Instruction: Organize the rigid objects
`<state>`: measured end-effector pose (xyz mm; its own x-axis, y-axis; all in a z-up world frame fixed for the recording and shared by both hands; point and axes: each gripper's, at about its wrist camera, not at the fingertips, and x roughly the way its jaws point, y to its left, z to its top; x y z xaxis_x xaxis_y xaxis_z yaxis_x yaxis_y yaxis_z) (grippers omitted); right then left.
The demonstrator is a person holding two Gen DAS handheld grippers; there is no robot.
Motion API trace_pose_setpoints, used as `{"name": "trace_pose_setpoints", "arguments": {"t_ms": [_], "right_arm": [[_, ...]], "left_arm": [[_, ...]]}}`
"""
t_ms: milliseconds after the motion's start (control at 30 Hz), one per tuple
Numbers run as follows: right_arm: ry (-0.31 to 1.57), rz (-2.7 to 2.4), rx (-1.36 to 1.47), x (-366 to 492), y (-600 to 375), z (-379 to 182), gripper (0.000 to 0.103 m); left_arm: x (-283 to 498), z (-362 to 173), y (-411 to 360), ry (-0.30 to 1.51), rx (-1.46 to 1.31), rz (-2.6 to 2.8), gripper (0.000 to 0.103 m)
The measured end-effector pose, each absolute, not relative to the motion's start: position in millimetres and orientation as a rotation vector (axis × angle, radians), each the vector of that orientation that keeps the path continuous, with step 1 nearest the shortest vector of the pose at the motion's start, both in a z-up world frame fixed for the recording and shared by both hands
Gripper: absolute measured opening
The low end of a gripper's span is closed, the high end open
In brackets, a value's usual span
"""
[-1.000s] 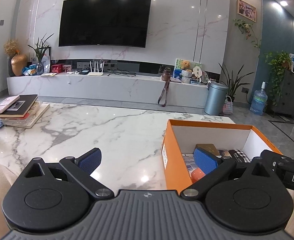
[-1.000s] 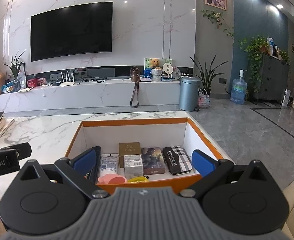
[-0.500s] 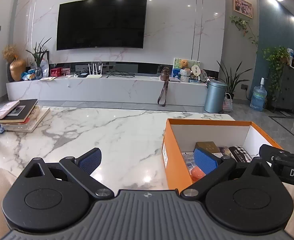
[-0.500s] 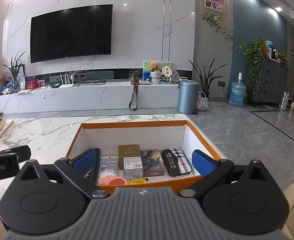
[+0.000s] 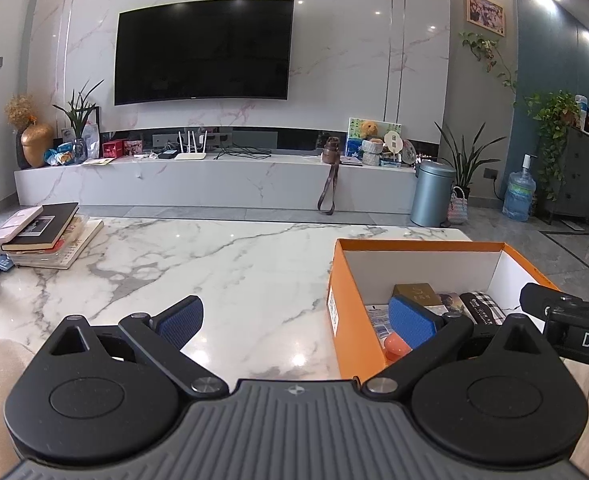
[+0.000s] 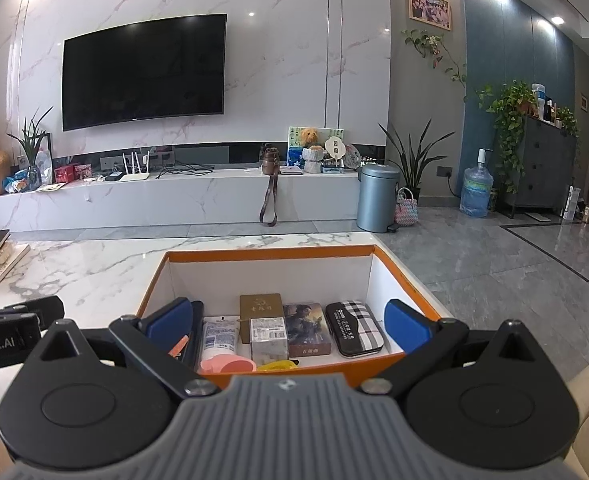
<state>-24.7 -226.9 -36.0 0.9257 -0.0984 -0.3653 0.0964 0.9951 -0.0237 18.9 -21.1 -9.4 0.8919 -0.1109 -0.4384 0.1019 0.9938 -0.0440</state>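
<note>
above the near edge of the orange box (image 6: 398, 276), the right gripper (image 6: 288, 320) hangs wide and empty; the left gripper (image 5: 296, 320), also wide, holds nothing. the items lie inside the box, so sorting appears complete; next step: withdrawal.

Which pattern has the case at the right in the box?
Plaid case: black-and-white check; right wrist view.

Right gripper (image 6: 288, 320): I see it spread wide, holding nothing, at the near rim.
Orange box (image 6: 270, 251): on the marble table (image 6: 94, 264).
Contents: white tube (image 6: 219, 336), gold box (image 6: 260, 311), plaid case (image 6: 354, 328), side by side.
</note>
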Motion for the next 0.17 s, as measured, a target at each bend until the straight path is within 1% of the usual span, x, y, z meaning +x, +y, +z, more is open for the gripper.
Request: {"name": "trace_pose_setpoints", "arguments": {"t_ms": [167], "right_arm": [[0.378, -0.098, -0.003, -25.6, -227.0, -34.9, 0.101]], "left_arm": [[17.3, -9.4, -20.1, 0.455, -0.021, -0.108, 0.103]]}}
